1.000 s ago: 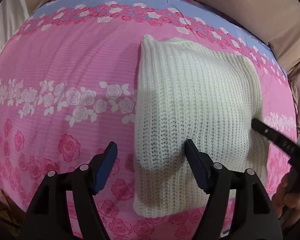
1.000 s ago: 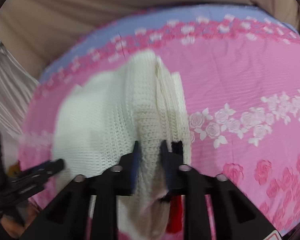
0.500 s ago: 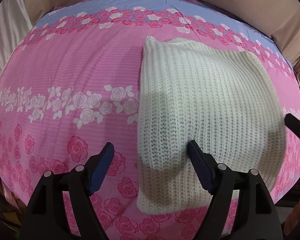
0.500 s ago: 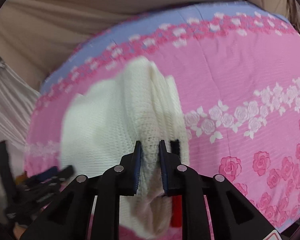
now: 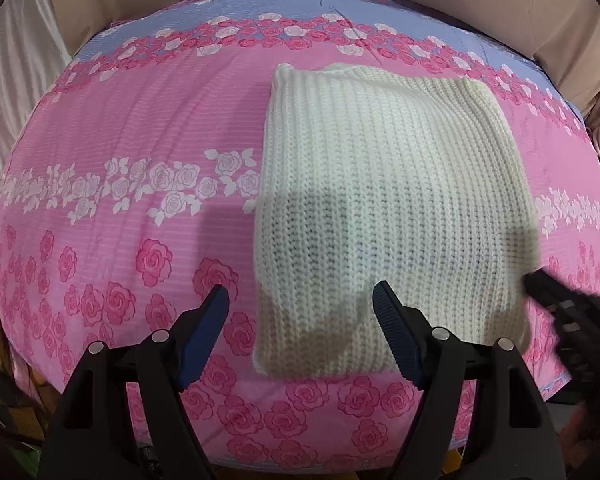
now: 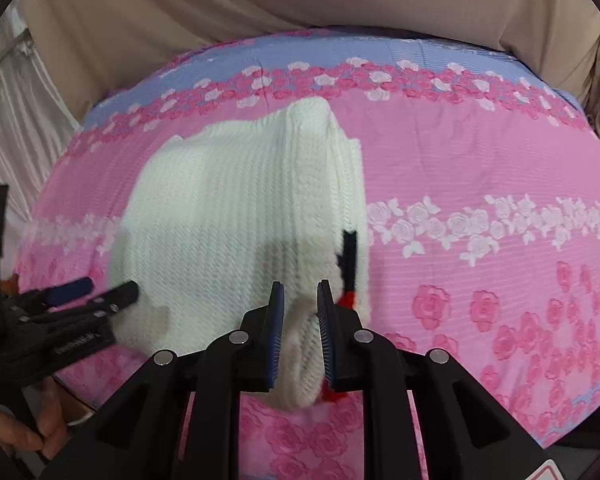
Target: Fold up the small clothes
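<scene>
A cream knitted garment (image 5: 388, 208) lies folded into a rough rectangle on the pink rose-print sheet (image 5: 120, 152). My left gripper (image 5: 300, 304) is open and empty, hovering above the garment's near left corner. My right gripper (image 6: 300, 292) is closed on the garment's near right edge (image 6: 300, 352); the fold bulges between its blue pads. In the right wrist view the garment (image 6: 236, 216) spreads left, with a black and red tag (image 6: 349, 264) at its right edge. The right gripper shows in the left wrist view (image 5: 556, 300); the left gripper shows in the right wrist view (image 6: 92, 292).
The sheet (image 6: 480, 168) has a blue band at the far side and covers a raised surface. Beige cloth (image 6: 300, 0) hangs behind it and white curtain (image 5: 16, 68) at the left. The surface's near edge (image 5: 300, 456) drops off just below my grippers.
The left gripper has pulled back and up, staying open. The right gripper still grips the garment's edge and has laid it lower and flatter; its jaws stand slightly wider.
</scene>
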